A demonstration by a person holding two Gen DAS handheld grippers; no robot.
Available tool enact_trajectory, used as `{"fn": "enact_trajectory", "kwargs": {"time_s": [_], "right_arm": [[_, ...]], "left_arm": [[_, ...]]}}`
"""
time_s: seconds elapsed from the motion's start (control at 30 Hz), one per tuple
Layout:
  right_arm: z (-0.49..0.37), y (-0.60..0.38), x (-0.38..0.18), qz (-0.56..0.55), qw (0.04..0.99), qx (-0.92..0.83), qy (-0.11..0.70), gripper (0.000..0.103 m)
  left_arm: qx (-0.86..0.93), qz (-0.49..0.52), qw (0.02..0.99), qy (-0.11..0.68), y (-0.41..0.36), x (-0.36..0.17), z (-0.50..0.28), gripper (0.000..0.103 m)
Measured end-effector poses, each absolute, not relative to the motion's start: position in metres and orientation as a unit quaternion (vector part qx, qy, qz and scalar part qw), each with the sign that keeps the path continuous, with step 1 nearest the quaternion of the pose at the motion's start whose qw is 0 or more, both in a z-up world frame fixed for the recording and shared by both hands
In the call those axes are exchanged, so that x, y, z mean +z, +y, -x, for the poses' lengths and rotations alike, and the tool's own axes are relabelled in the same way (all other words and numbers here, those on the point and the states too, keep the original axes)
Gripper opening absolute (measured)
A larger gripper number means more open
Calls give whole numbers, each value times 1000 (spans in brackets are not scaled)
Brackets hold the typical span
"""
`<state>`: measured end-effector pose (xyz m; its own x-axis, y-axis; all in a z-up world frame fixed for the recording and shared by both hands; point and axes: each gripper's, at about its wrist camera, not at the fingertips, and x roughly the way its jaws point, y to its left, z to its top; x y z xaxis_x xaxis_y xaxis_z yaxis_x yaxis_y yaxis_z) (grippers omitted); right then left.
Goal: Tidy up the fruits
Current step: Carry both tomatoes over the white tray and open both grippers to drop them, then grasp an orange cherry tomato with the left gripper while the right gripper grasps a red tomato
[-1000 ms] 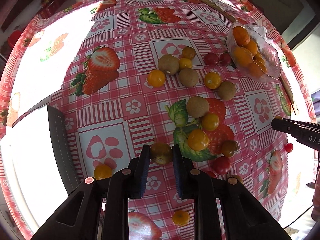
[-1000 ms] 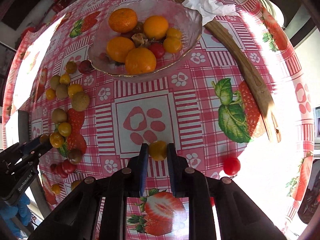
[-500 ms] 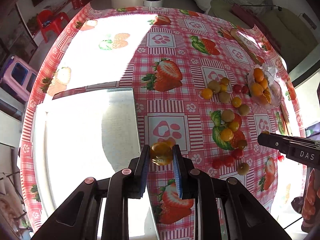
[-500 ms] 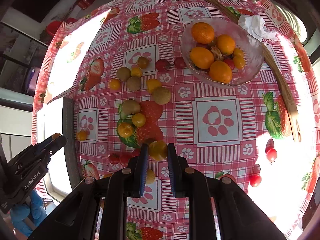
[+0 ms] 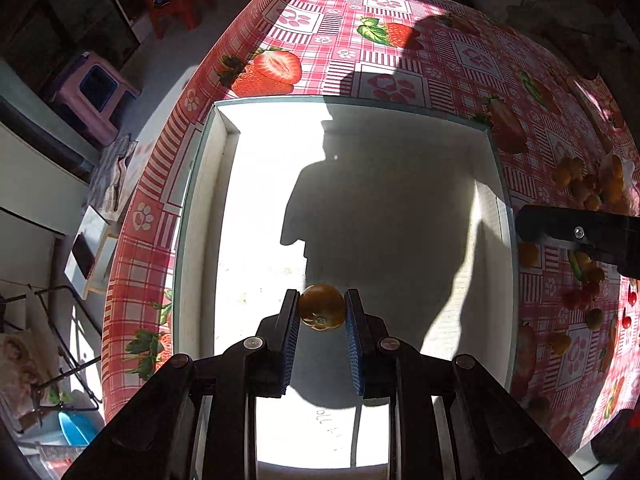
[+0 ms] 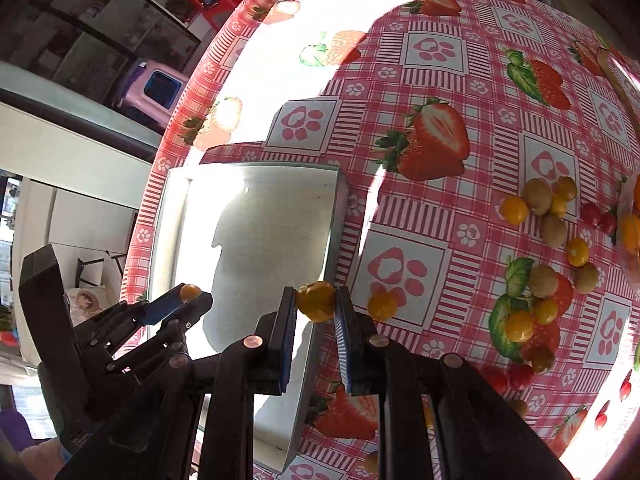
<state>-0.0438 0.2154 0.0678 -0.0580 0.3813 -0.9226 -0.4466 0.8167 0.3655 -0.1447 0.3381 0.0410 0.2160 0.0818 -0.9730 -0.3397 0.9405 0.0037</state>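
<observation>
Your box (image 6: 256, 240) sits on the table (image 6: 480, 80), left of the scattered fruits (image 6: 536, 280). Your left gripper (image 5: 322, 310) hangs over the box, your right gripper (image 6: 316, 306) above its right wall.

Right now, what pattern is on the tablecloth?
Red-and-white checks with strawberries and paw prints on the tablecloth; right wrist view.

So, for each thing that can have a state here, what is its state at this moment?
Left claw: shut on a brownish tomato, above the box.
Right claw: shut on a yellow tomato, over the box's right wall.
Box: open, white inside, no fruit visible in it.
Loose fruit: lying scattered on the tablecloth.
</observation>
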Motion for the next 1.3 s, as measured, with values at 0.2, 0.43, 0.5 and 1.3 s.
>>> {"fn": "enact_trajectory", "kwargs": {"time_s": [0.2, 0.43, 0.5, 1.3], "right_arm": [[44, 257, 35, 58, 667, 298, 680, 21], [43, 271, 10, 87, 656, 275, 697, 22], [42, 272, 10, 78, 653, 281, 699, 34], [46, 84, 70, -48, 723, 149, 672, 78]], "left_arm": [[139, 103, 769, 615, 343, 28, 153, 24], [146, 72, 772, 614, 340, 23, 158, 86], [158, 56, 783, 599, 340, 29, 163, 88], [19, -25, 805, 593, 223, 82, 114, 88]]}}
